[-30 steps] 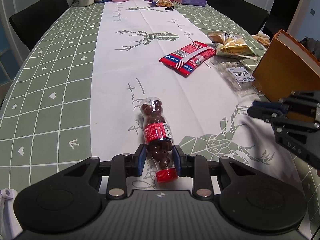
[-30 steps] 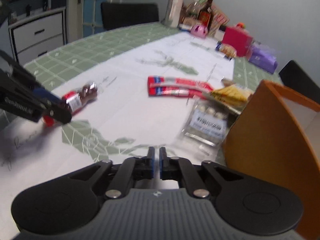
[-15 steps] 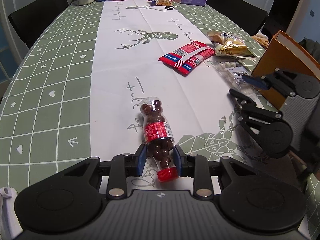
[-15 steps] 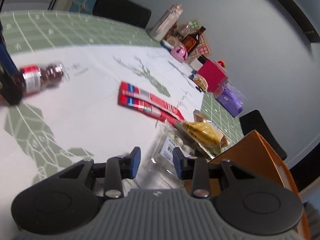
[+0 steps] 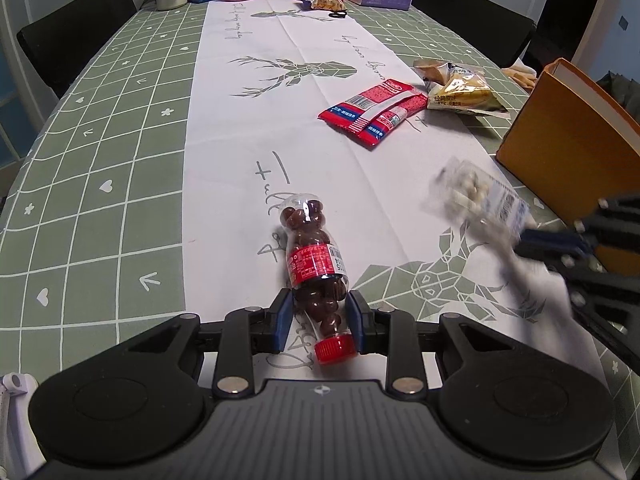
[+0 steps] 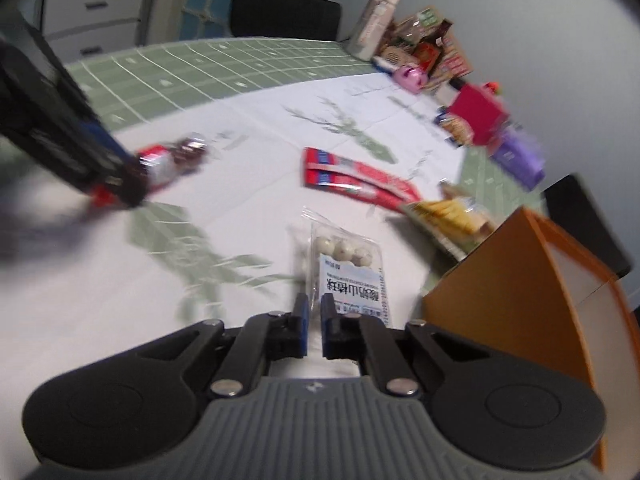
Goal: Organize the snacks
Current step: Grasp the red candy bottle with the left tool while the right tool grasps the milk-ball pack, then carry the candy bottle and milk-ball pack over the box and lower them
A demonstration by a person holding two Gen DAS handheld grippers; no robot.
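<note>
Lying on the desk beside the orange box, the bottle is being squeezed by the left gripper's jaws; the right gripper's jaws are pinching a clear packet held above the desk.

Home dining table, chairs

Black linkage claw with blue pads, silver rivets, ribbed grey housing.

We hold our left gripper angled down, clamped on a bottle; our right gripper pinches a clear packet.
</note>
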